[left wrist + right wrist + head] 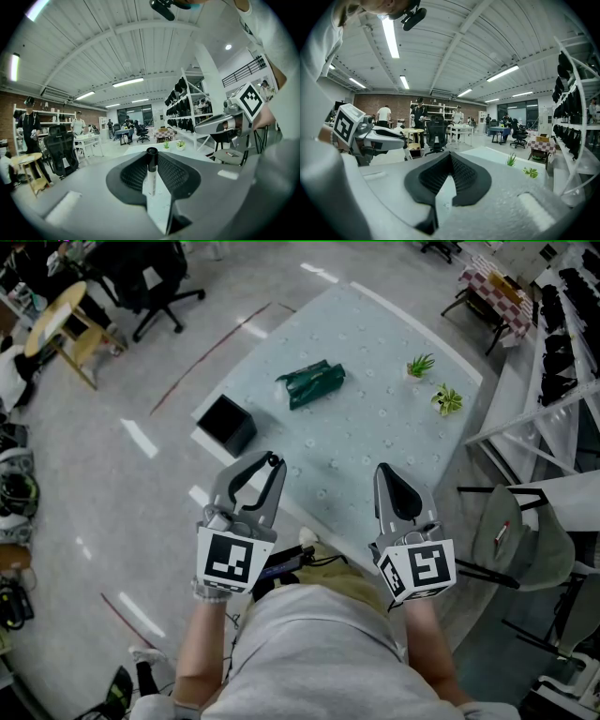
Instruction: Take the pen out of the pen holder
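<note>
In the head view, the person is holding both grippers out over the near edge of a pale table (375, 334). The left gripper (273, 463) is pointing toward the far side, with its fingers bowing outward and coming together at the tips. Something small and dark is showing at those tips, but it is too small to tell what it is here. The right gripper (382, 471) is sitting to its right, with its fingers lying flat against each other. The black pen holder (225, 424) is standing at the table's left corner, farther off and to the left of the left gripper and apart from it. A green packet (312, 383) is lying beyond the holder, toward the middle. Two small plants (420, 365) (447, 399) are standing on the far right part of the table.

In the left gripper view, the fingers are pinching a pen (151, 174) between their tips. The pen is standing upright with its black cap on top and its white barrel running down between the ribbed pads. It is out of the holder and over the table. The right gripper is showing at the right.

In the right gripper view, the fingers are meeting at the tips and gripping nothing. The left gripper is showing at the left, and the plants are at the far right.
</note>
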The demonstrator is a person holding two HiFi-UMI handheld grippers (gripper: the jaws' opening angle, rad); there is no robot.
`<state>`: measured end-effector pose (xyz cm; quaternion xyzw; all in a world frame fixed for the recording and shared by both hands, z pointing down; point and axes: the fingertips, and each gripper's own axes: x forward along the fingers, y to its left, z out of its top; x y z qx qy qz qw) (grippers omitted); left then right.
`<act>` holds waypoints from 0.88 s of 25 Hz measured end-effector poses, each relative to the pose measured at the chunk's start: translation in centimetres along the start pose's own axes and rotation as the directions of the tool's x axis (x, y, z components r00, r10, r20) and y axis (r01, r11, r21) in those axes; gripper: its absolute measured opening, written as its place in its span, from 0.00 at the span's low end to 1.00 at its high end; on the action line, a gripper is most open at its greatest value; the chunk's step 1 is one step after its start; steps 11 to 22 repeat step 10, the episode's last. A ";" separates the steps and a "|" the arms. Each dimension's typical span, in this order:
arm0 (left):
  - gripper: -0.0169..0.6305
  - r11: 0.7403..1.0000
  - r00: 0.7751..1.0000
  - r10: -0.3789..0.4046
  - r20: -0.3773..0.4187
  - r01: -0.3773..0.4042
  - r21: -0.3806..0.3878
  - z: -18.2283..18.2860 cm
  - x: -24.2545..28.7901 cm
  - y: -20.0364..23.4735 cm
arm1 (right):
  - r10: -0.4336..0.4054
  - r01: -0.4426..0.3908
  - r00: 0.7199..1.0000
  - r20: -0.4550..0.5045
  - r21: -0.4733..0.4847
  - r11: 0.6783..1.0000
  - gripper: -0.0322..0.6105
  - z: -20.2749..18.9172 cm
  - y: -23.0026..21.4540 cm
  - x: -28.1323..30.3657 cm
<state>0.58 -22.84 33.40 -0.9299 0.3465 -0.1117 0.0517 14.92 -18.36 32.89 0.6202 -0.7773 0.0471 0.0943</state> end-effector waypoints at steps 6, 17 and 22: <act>0.16 1.000 1.000 -0.004 0.006 0.004 0.002 0.2 0.1 -0.2 | 0.002 -0.002 1.000 -0.002 -0.003 1.000 0.05 0.0 -0.1 -0.2; 0.16 1.000 1.000 -0.005 -0.001 0.005 -0.008 0.0 0.1 -0.4 | -0.003 0.003 1.000 -0.002 -0.004 1.000 0.05 0.0 -0.3 -0.4; 0.16 1.000 1.000 -0.005 -0.001 0.005 -0.008 0.0 0.1 -0.4 | -0.003 0.003 1.000 -0.002 -0.004 1.000 0.05 0.0 -0.3 -0.4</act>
